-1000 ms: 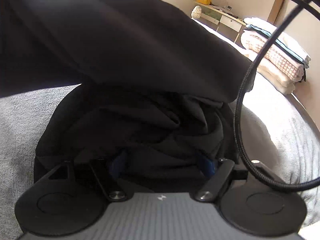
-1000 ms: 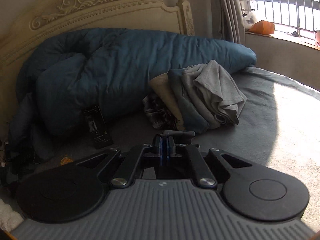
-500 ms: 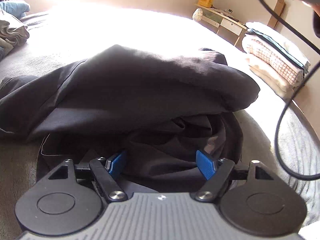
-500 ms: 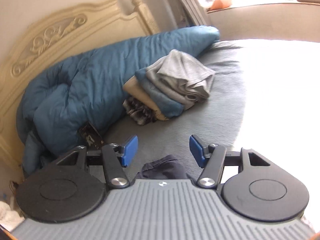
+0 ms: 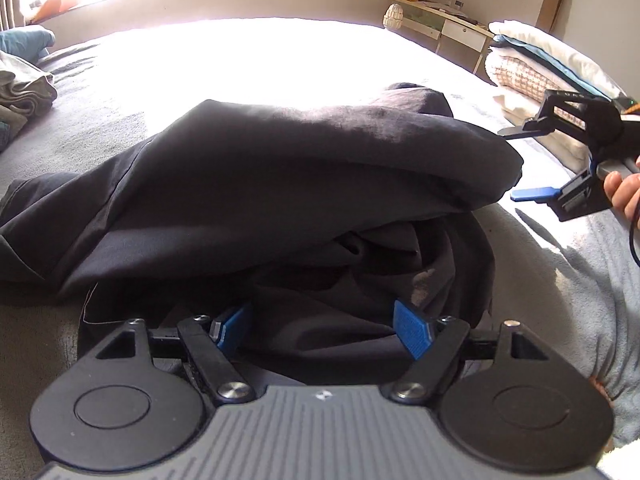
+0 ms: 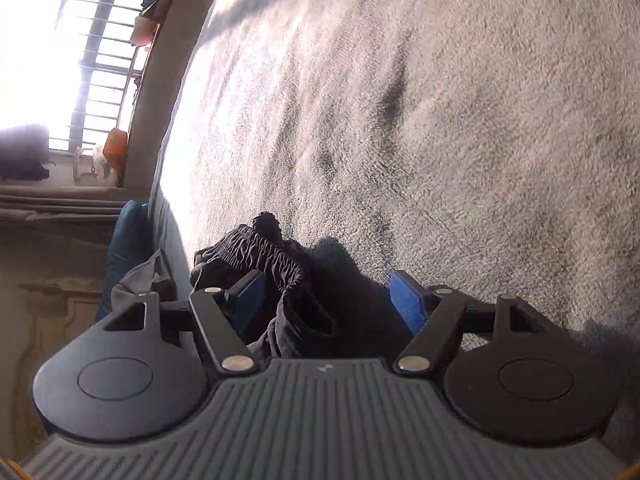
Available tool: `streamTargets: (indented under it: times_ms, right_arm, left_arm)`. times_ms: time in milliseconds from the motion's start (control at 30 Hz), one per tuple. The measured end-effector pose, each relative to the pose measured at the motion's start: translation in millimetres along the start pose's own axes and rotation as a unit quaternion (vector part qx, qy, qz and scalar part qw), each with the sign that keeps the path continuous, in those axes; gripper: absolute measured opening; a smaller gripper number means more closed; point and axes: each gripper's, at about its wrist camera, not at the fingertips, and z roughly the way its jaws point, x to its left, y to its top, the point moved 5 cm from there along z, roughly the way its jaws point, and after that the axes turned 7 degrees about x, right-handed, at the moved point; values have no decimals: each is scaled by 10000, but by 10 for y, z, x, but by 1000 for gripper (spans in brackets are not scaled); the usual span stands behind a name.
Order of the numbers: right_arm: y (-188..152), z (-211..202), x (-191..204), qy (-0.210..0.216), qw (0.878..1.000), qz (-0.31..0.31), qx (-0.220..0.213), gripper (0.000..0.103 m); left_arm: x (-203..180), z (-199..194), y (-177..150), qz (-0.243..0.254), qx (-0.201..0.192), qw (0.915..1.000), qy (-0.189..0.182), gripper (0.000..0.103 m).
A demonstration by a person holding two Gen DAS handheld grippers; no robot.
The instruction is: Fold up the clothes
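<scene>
A black garment [image 5: 280,184] lies folded over itself on the grey bed [image 5: 100,120]. My left gripper [image 5: 322,328] stands open at its near edge, with loose black cloth lying between the blue pads [image 5: 412,328]. In the left wrist view, my right gripper [image 5: 516,164] is turned on its side at the garment's right end, held by a hand [image 5: 624,196]. In the right wrist view, the right gripper [image 6: 328,300] has its jaws opening. The garment's elastic waistband [image 6: 260,248] sits between them, close to the left pad [image 6: 248,296], and is not pressed.
Folded bedding [image 5: 532,68] is stacked at the right, behind the right gripper. A desk [image 5: 444,24] stands at the far wall. A pile of clothes [image 5: 20,92] lies at the left edge of the bed. A barred window [image 6: 80,60] and a blue duvet [image 6: 128,240] show beyond.
The garment's raised upper layer has dropped flat over the lower part. My right gripper went from shut to apart, rolled onto its side and swung down to the garment's right end. The left stayed put.
</scene>
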Motion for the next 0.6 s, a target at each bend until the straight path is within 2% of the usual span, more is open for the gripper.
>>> streamTargets:
  times_ms: [67, 100, 200, 233, 267, 367, 600]
  right_arm:
    - [-43, 85, -67, 417, 9986, 274, 158, 67]
    - [-68, 112, -22, 550, 9981, 194, 217, 66]
    - [-145, 164, 177, 810, 9958, -205, 374, 54]
    - [-166, 167, 250, 819, 9951, -374, 404, 40]
    - [-188, 170, 322, 826, 9942, -543, 433, 22]
    - [-252, 157, 537, 966, 9903, -881, 476, 8]
    - [-286, 184, 1357, 1519, 9703, -1753, 683, 3]
  left_arm:
    - [-36, 1, 20, 68, -12, 9999, 72, 78]
    - [-56, -8, 21, 113, -15, 9999, 107, 78]
    - [-101, -39, 11, 252, -9, 9994, 229, 78]
    - [-122, -34, 15, 292, -5, 9992, 260, 78]
    - [-141, -28, 19, 322, -1, 9991, 279, 78]
    - [-182, -6, 31, 346, 20, 9991, 243, 78]
    - [-219, 10, 8, 414, 24, 9991, 129, 78]
